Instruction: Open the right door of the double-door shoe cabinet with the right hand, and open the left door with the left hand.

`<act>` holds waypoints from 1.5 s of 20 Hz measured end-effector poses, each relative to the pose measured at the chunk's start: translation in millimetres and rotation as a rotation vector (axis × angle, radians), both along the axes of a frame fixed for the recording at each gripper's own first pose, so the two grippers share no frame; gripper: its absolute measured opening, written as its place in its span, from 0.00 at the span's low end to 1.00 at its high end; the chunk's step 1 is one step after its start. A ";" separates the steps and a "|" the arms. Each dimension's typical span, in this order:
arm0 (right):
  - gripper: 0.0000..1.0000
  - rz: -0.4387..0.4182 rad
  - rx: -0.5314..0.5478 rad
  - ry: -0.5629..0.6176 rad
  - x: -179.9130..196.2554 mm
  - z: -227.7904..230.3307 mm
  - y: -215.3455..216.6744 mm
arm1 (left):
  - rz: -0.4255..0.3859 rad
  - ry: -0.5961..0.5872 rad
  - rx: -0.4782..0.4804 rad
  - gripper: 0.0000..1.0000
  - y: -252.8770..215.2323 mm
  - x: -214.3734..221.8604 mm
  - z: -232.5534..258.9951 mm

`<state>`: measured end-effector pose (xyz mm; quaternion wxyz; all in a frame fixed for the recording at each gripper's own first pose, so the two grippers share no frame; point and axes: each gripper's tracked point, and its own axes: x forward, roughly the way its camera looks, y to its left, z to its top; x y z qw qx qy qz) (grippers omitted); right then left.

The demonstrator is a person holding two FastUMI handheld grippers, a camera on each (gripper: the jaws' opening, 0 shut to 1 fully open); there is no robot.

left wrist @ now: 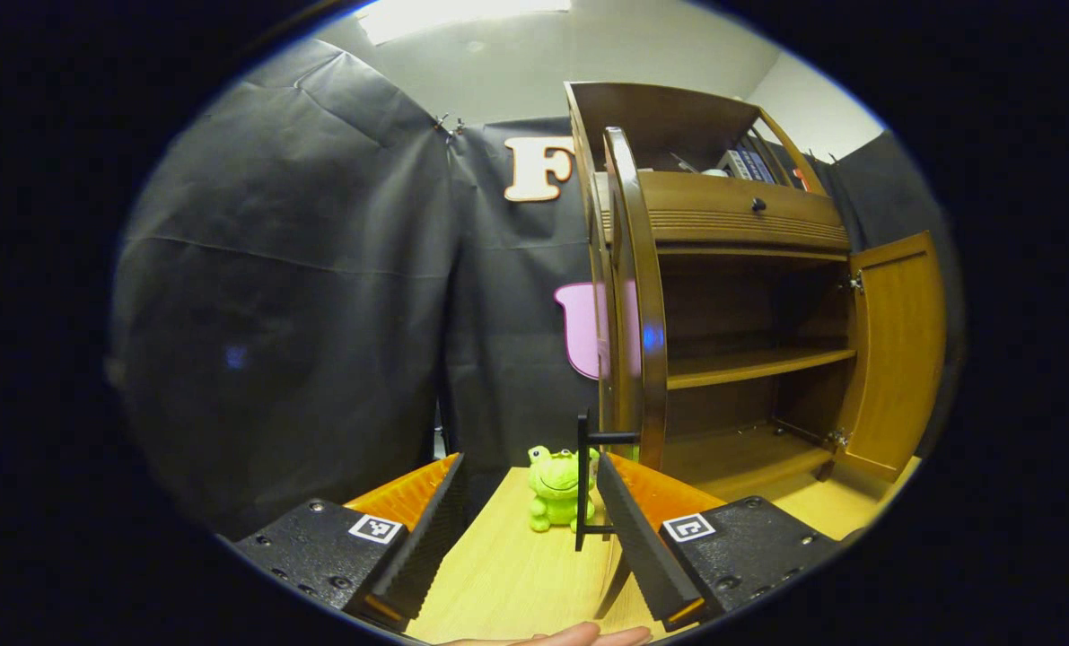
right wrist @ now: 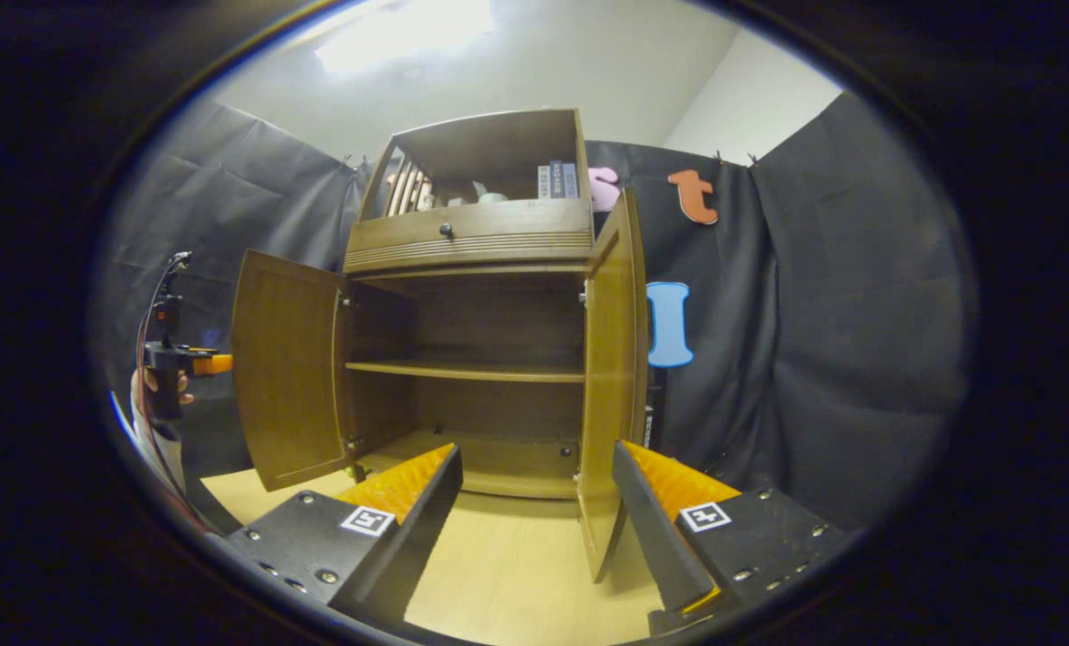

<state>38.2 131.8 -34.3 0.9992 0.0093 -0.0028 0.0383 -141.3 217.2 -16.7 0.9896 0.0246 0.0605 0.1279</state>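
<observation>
With both cabinet [right wrist: 476, 233] doors swung wide, your left gripper [left wrist: 527, 529] & right gripper [right wrist: 534, 520] sit spread, pinching nothing; frog toy [left wrist: 556, 487] near tabletop [left wrist: 507, 574] back edge.

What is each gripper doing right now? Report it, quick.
Left gripper: open, holding nothing, beside the left door.
Right gripper: open, holding nothing, near the right door.

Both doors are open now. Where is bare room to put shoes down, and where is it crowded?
Free: the middle shelf and the cabinet floor, between left door and right door. Crowded: the top compartment with books, and the table corner by the green frog toy.
</observation>
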 end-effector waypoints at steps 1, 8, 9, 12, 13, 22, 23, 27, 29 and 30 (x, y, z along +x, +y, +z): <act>0.99 -0.006 0.005 -0.002 -1.7 -0.3 -3.2 | 0.010 -0.007 -0.007 0.89 -3.1 -2.6 3.4; 0.99 -0.047 0.045 0.004 -1.2 -5.4 -20.6 | 0.049 -0.084 -0.017 0.90 -17.5 -13.5 38.6; 1.00 -0.047 0.048 0.007 -1.0 -5.7 -21.2 | 0.033 -0.086 -0.017 0.88 -23.3 -16.1 39.2; 1.00 -0.055 0.046 0.016 3.4 -8.5 -24.1 | -0.032 -0.104 -0.034 0.88 -50.9 -23.3 50.0; 1.00 -0.053 0.053 0.014 4.5 -6.1 -23.6 | -0.053 -0.112 -0.039 0.90 -60.1 -23.4 54.4; 1.00 -0.018 0.050 0.002 13.1 8.7 -11.9 | -0.191 -0.118 -0.074 0.95 -153.9 3.1 58.4; 1.00 -0.014 0.054 0.001 15.4 11.1 -8.6 | -0.204 -0.108 -0.069 0.92 -166.4 8.6 54.6; 1.00 -0.006 0.070 0.010 27.6 7.4 1.9 | -0.305 -0.095 -0.072 0.93 -228.0 29.6 42.7; 1.00 -0.006 0.079 0.021 37.4 5.0 7.1 | -0.354 -0.076 -0.084 0.92 -263.0 40.2 35.6; 1.00 -0.014 0.079 0.029 43.6 4.3 8.1 | -0.384 -0.074 -0.077 0.93 -280.4 46.2 36.6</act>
